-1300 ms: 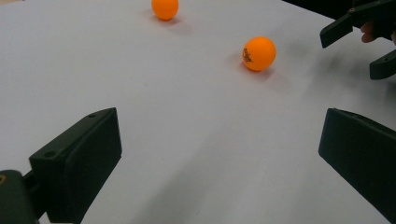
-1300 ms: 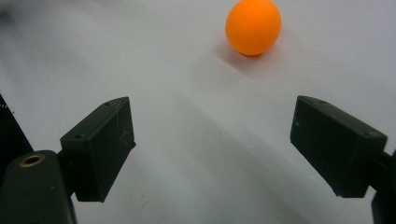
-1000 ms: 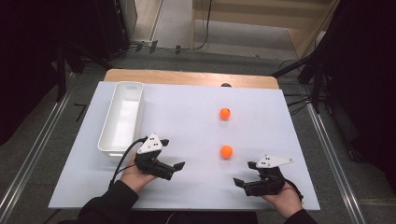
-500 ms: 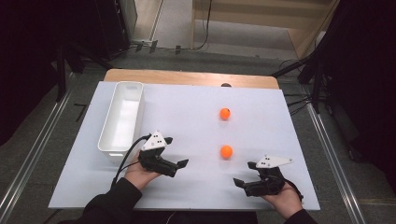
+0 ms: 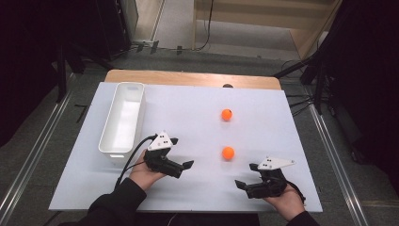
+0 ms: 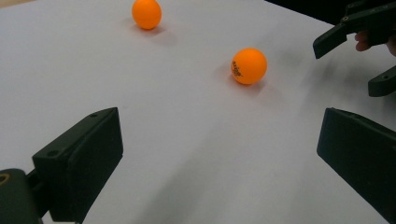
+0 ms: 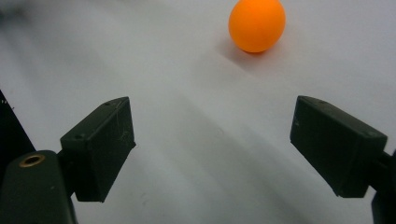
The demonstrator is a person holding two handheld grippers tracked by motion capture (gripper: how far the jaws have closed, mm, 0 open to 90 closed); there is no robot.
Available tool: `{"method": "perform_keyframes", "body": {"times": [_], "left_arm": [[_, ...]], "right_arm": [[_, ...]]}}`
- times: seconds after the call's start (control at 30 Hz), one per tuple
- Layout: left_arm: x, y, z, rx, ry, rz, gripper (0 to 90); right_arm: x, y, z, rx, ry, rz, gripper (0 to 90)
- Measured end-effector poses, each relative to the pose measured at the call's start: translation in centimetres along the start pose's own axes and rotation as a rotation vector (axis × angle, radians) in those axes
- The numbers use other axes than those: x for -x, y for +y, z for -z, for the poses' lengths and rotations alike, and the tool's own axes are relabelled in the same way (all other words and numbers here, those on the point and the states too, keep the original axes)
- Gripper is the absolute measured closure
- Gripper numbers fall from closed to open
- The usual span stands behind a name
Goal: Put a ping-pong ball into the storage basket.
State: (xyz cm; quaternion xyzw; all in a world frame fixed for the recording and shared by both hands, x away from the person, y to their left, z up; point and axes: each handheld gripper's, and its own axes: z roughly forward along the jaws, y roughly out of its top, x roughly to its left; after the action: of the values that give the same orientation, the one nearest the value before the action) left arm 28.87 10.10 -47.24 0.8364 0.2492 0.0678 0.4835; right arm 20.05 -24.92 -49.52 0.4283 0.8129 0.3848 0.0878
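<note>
A white tabletop with a wooden edge at its far side stands on grey carpeted floor. Dark stands and cables flank it; beyond lies pale wooden flooring.

High view looks down on our tabletop; both gripper views sit low, close, sharing the near orange ball.

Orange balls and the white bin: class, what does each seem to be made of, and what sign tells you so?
Near orange ball: probably thin plastic, matte; smooth, evenly coloured, with a small printed mark, like a table-tennis ball. Far orange ball: looks alike, though no mark shows. White bin: likely moulded plastic, slightly glossy; thin walls, rounded corners and rim.
</note>
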Motion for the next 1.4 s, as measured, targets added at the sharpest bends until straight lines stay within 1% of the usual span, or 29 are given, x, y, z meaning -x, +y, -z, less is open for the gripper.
{"method": "perform_keyframes", "body": {"times": [0.17, 0.23, 0.43, 0.77, 0.93, 1.07, 1.23, 1.3, 1.4], "left_arm": [[0.2, 0.1, -0.5, 0.008, -0.009, 0.004, 0.8], [0.2, 0.2, -0.6, -0.002, -0.012, -0.002, 0.8], [0.4, 0.5, -1.1, -0.006, -0.02, -0.007, 0.8], [0.6, 0.9, -1.7, 0.007, -0.025, -0.013, 0.8], [0.6, 1.2, -1.9, 0.006, -0.03, -0.006, 0.8], [0.5, 1.4, -2.1, 0.016, -0.032, 0.007, 0.8], [0.4, 1.5, -2.5, 0.003, -0.024, 0.02, 0.8], [0.3, 1.6, -2.7, -0.011, -0.02, 0.019, 0.8], [0.3, 1.5, -3.0, -0.02, -0.022, 0.014, 0.8]], "right_arm": [[0.0, 0.0, 0.0, 0.0, 0.001, 0.003, 12.3], [0.0, 0.0, 0.0, -0.002, 0.001, 0.007, 12.3], [0.0, 0.0, 0.0, -0.004, 0.002, 0.003, 12.3], [-0.1, 0.0, 0.0, -0.007, 0.003, 0.003, 12.3], [-0.1, 0.0, 0.0, -0.005, 0.002, 0.006, 12.3], [-0.1, 0.0, 0.0, -0.008, 0.004, 0.008, 12.3], [-0.1, 0.0, -0.1, -0.008, 0.002, 0.01, 12.3], [-0.1, 0.0, -0.1, -0.009, 0.003, 0.011, 12.3], [-0.1, 0.0, -0.1, -0.008, 0.003, 0.009, 12.3]]}}
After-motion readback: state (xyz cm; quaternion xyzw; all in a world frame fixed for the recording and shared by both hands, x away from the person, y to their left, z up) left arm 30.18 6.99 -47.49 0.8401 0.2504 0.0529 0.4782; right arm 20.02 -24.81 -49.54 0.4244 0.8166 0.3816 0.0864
